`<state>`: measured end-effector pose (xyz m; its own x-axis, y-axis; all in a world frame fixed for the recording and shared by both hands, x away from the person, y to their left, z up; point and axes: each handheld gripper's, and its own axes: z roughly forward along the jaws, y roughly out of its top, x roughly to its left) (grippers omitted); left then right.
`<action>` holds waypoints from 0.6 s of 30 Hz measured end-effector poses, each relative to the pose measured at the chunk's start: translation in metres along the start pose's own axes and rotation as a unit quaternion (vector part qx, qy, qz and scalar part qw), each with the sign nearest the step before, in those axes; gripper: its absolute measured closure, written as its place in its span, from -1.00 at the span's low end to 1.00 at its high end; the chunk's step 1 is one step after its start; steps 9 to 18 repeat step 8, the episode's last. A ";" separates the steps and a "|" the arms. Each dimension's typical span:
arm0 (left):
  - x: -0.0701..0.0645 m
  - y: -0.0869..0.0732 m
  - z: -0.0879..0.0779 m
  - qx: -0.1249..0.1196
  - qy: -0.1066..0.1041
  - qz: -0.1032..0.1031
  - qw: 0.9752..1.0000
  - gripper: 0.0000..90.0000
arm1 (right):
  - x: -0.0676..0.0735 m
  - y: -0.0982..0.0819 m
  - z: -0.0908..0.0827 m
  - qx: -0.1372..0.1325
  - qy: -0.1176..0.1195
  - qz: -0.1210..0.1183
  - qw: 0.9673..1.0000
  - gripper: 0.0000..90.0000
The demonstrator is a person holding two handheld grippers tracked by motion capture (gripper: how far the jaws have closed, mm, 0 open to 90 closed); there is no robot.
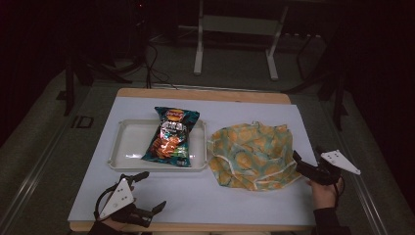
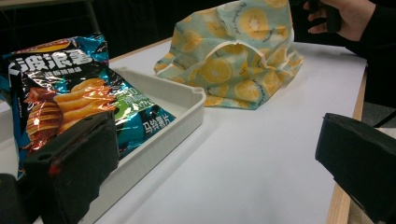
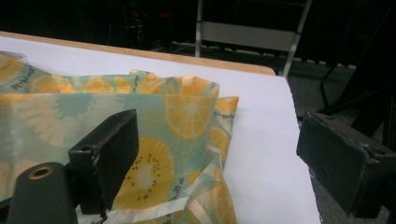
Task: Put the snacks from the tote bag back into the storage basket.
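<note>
A bag of potato chips (image 1: 172,136) lies in a shallow white tray (image 1: 127,142) on the left half of the desk (image 1: 195,196), its top end reaching over the tray's far rim. In the left gripper view the chip bag (image 2: 70,100) shows its blue and orange front, lying against the tray (image 2: 182,100) wall. Just right of the tray, touching or nearly touching its right edge, sits a crumpled cloth bag (image 1: 252,154) printed with orange and kiwi slices on pale green, with white piping along its edges.

The left gripper (image 1: 147,191) rests over the near left part of the desk, just near of the tray, its jaws spread wide apart with nothing between them. The right gripper (image 1: 304,162) is held by a hand (image 1: 323,191) at the right edge of the desk, its jaws also apart. In the right gripper view one jaw lies over the cloth bag (image 3: 177,121) and the other over the bare desk beside it; whether a jaw touches the cloth cannot be told.
</note>
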<state>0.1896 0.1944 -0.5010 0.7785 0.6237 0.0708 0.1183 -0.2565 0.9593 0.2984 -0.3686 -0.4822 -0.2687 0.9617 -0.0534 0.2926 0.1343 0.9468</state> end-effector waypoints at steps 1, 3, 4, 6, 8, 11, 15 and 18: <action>0.000 0.000 0.000 0.000 0.000 0.000 1.000 -1.00 | 0.000 0.000 -0.001 -0.004 0.002 0.003 1.000 -0.72; 0.000 0.000 0.000 0.000 0.000 0.000 1.000 -1.00 | -0.001 0.000 -0.001 -0.008 -0.004 0.006 1.000 -0.71; 0.000 0.000 0.000 0.001 0.000 0.001 1.000 -1.00 | -0.001 0.000 0.000 -0.006 -0.002 0.007 1.000 -0.72; 0.000 0.000 0.000 0.001 0.000 0.001 1.000 -1.00 | -0.001 -0.001 0.000 -0.004 -0.008 0.005 1.000 -0.71; -0.001 0.000 0.000 0.001 0.000 0.002 1.000 -1.00 | -0.001 -0.001 0.001 -0.002 -0.004 0.005 1.000 -0.71; -0.001 0.000 0.000 0.001 0.000 0.002 1.000 -1.00 | -0.001 -0.001 0.001 -0.002 -0.004 0.005 1.000 -0.71; -0.001 0.000 0.000 0.001 0.000 0.002 1.000 -1.00 | -0.001 -0.001 0.001 -0.002 -0.004 0.005 1.000 -0.71; -0.001 0.000 0.000 0.001 0.000 0.002 1.000 -1.00 | -0.001 -0.001 0.001 -0.002 -0.004 0.005 1.000 -0.71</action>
